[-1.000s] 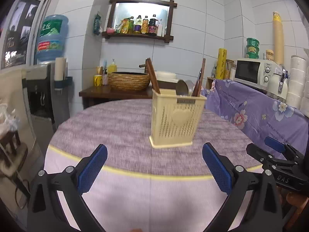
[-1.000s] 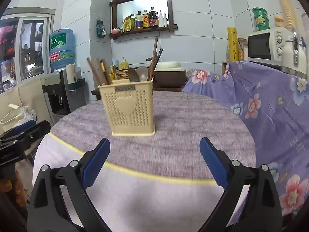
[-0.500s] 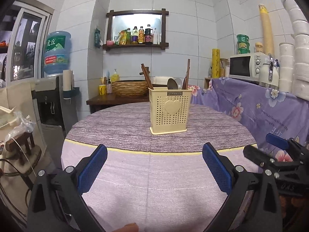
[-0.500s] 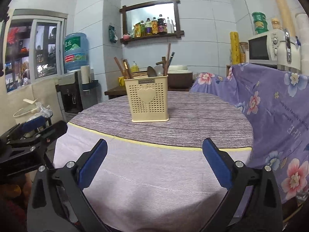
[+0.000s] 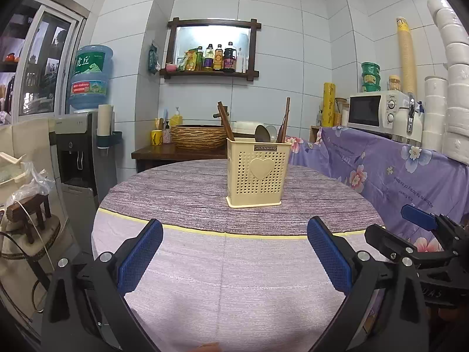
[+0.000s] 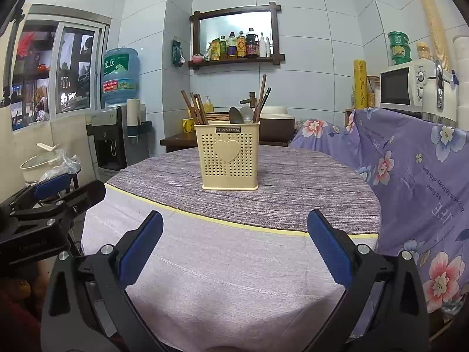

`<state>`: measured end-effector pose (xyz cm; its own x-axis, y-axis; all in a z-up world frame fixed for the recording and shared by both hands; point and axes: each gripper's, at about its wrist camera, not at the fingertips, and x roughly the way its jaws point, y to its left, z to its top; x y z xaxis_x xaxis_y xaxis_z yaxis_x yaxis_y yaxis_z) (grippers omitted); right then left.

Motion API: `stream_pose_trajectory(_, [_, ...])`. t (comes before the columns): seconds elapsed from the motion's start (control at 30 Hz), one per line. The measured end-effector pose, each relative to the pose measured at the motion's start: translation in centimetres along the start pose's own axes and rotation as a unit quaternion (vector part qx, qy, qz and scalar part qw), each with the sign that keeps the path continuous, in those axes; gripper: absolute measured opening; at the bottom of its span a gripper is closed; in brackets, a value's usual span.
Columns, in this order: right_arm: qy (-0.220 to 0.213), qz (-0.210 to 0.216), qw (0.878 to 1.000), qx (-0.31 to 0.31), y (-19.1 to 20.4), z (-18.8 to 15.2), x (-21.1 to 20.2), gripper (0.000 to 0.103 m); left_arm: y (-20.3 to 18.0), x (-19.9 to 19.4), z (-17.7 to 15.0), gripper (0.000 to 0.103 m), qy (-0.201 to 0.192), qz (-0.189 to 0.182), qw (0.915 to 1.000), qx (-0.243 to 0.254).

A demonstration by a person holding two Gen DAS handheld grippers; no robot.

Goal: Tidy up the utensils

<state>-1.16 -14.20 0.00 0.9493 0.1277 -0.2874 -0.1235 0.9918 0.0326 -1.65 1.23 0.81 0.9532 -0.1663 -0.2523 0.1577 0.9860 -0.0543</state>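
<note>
Both my grippers empty: left gripper (image 5: 234, 259) w/ jaws wide apart, right gripper (image 6: 234, 256) same. The cream perforated utensil holder (image 6: 230, 158) stands upright dead ahead of both, well beyond the fingertips, on the round table (image 6: 293, 193). Wooden chopsticks (image 6: 195, 110) and metal spoons (image 6: 240, 115) poke out the top. My guess: holder's light plastic, tips easily; spoons slick, chopsticks thin & stiff, so pinch exposed upper shafts, lift straight up.
</note>
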Motion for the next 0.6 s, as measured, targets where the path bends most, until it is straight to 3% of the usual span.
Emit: stream_pose_trajectory(0.6, [0.007,-0.001,1.000,0.004,-0.18,-0.08,0.51,0.097,0.15,0.00,-0.25,0.098,0.001,0.011,0.9999,-0.003])
